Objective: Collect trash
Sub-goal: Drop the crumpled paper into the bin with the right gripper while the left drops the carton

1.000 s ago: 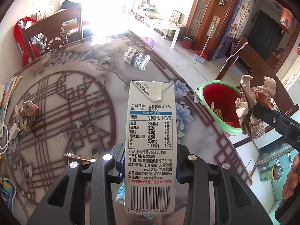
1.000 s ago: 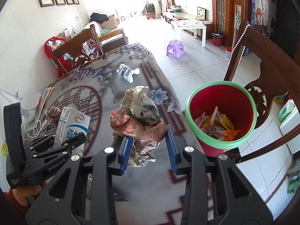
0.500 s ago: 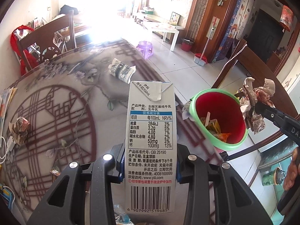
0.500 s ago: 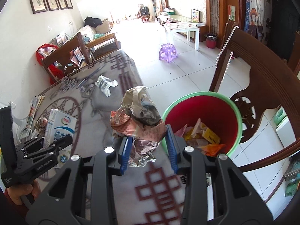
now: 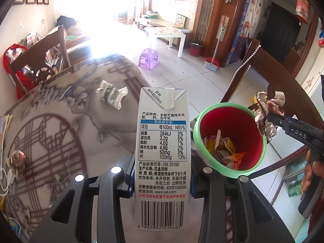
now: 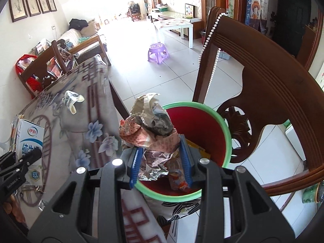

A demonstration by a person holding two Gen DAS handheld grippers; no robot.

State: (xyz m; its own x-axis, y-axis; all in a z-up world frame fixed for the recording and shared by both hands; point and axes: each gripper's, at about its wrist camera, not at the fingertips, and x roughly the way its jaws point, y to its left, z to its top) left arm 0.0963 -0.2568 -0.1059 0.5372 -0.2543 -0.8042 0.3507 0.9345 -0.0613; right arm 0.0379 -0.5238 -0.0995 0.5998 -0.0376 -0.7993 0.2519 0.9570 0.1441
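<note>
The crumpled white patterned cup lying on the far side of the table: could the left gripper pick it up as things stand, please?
Probably not yet. The left gripper is shut on the white milk carton, so its jaws are occupied. The crumpled white patterned cup itself lies uncovered on the table, with nothing on top.

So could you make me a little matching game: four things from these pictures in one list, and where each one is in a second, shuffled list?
Things:
1. milk carton
2. crumpled paper wad
3. crushed paper cup
4. orange wrapper

Places:
A. lying on the table, nothing touching it
B. inside the red bin
C. clamped in the left gripper
D. clamped in the right gripper, over the bin

Pairs: 1-C, 2-D, 3-A, 4-B
</note>
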